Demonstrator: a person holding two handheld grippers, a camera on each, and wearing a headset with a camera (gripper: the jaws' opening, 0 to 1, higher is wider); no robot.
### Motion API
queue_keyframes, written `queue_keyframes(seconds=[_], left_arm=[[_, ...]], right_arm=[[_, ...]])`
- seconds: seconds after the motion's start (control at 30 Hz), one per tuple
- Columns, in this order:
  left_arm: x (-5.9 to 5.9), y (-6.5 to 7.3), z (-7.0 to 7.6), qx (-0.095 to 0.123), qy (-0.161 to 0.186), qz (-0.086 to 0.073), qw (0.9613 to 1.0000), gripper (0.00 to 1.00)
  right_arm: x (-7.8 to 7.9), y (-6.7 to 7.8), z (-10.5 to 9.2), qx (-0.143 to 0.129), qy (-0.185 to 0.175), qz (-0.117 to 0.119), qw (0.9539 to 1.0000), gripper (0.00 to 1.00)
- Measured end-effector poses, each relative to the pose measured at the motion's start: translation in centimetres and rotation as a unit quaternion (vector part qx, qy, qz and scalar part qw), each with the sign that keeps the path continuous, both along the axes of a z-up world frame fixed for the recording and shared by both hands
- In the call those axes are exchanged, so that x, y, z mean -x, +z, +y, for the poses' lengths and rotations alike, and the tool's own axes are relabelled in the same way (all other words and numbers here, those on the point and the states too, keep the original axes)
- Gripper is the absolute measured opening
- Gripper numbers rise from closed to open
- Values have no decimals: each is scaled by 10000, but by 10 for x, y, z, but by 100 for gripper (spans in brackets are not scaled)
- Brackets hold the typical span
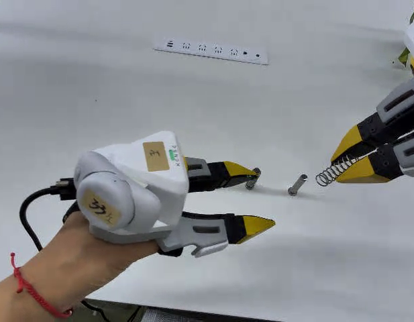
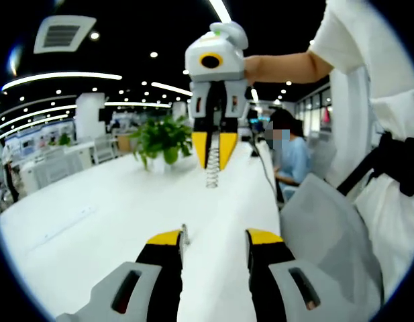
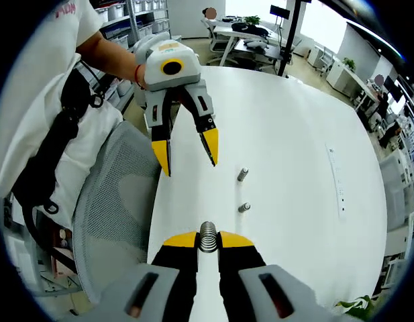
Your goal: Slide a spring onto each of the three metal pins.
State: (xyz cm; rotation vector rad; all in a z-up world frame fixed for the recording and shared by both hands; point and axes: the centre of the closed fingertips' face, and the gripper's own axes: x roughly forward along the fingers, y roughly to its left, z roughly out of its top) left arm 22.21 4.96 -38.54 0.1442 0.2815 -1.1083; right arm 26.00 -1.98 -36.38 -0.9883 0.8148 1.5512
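Item: spring-to-pin assembly, second fitting in hand. Landmark: bare pin (image 1: 298,184), lying on its side on the white table (image 1: 193,100). Just right of it, the right gripper (image 1: 341,168) is clenched on a loose spring (image 1: 331,173), whose free end points toward the pin. Left of it stands a pin already wearing its spring (image 1: 252,178), just beside the upper tip of the left gripper (image 1: 264,196), whose jaws are spread and hold nothing. Next move, as judged: line the coil's bore up with the pin's end, likely steadying the pin with the free jaws. Markings: tan sticker (image 1: 156,155) and yellow sticker (image 1: 101,209) on the left gripper, handwritten and unreadable. Far beyond the pin is a power strip (image 1: 211,50).
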Motion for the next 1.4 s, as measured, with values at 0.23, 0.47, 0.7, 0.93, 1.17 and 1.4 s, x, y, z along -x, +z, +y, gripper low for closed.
queue_keyframes(seconds=[0.23, 0.47, 0.7, 0.93, 1.17, 1.4], left_arm=[[-4, -4, 25, -50, 193, -48, 9998, 50], [-9, -8, 43, -28, 329, -79, 9994, 66], [-13, -16, 55, -104, 391, 5, 9992, 85], [-11, -30, 59, -183, 317, 112, 9993, 100], [-6, -41, 63, -287, 272, 225, 9990, 100], [-8, -42, 65, -194, 374, 299, 9987, 100]], right_arm=[[-21, -8, -8, 131, -249, -86, 9996, 12], [-38, -25, -14, 253, -456, -102, 9986, 12], [-50, -40, -16, 319, -633, -82, 9974, 12], [-60, -59, -17, 384, -794, -69, 9961, 12], [-69, -79, -20, 478, -891, -47, 9949, 12], [-73, -93, -20, 565, -928, -39, 9941, 12]])
